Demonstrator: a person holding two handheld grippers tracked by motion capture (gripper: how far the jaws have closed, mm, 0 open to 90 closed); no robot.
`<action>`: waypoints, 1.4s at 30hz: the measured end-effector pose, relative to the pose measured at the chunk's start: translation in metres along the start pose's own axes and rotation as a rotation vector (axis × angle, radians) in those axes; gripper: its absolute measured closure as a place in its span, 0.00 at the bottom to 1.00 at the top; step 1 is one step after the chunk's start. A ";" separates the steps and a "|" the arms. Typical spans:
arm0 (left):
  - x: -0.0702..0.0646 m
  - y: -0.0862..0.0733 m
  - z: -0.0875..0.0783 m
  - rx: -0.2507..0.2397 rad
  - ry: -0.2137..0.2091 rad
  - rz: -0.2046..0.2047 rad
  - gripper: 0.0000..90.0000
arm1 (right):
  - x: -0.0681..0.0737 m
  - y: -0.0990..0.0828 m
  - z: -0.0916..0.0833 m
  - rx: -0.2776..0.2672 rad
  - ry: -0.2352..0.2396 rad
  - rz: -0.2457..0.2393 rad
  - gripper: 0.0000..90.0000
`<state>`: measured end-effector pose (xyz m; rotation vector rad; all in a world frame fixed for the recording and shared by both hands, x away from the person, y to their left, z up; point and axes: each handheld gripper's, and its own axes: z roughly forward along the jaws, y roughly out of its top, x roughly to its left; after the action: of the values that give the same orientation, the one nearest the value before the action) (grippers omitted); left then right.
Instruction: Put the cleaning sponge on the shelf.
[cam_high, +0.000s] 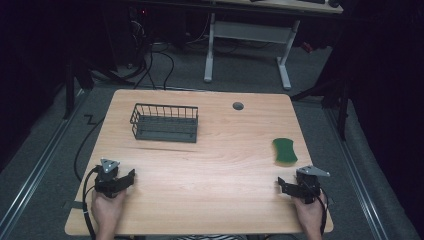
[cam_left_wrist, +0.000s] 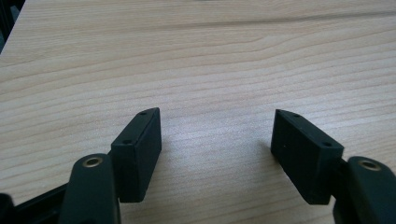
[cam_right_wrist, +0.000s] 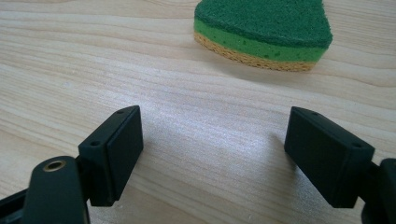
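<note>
Just ahead of your right gripper (cam_right_wrist: 212, 140), jaws apart and empty, lies the sponge (cam_right_wrist: 264, 32), ready for grabbing; left gripper (cam_left_wrist: 215, 140) waits likewise.

A dark wire basket (cam_high: 165, 122) stood on the far left part of the wooden table (cam_high: 225, 165), open side up. A round grommet (cam_high: 238, 106) sat near the far edge. Behind, a white-legged desk (cam_high: 247, 47) stood above loose cables (cam_high: 155, 60).

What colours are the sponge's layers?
Sponge: dark green top, light green middle, yellow base; clearest in right gripper view.
</note>
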<state>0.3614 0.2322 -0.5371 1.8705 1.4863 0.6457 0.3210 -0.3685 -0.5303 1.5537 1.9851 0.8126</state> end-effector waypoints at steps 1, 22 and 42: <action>0.000 0.000 0.000 0.000 0.000 0.000 0.38 | 0.000 0.000 0.000 0.000 0.000 0.000 0.22; -0.001 0.001 0.001 0.000 -0.011 -0.008 0.36 | 0.000 0.001 0.001 0.004 0.011 -0.006 0.19; 0.003 0.032 0.005 0.014 -0.040 0.011 0.46 | 0.027 0.029 -0.009 -0.024 0.099 -0.018 0.48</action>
<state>0.3868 0.2291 -0.5166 1.8927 1.4595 0.6007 0.3284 -0.3385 -0.5039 1.5059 2.0481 0.9191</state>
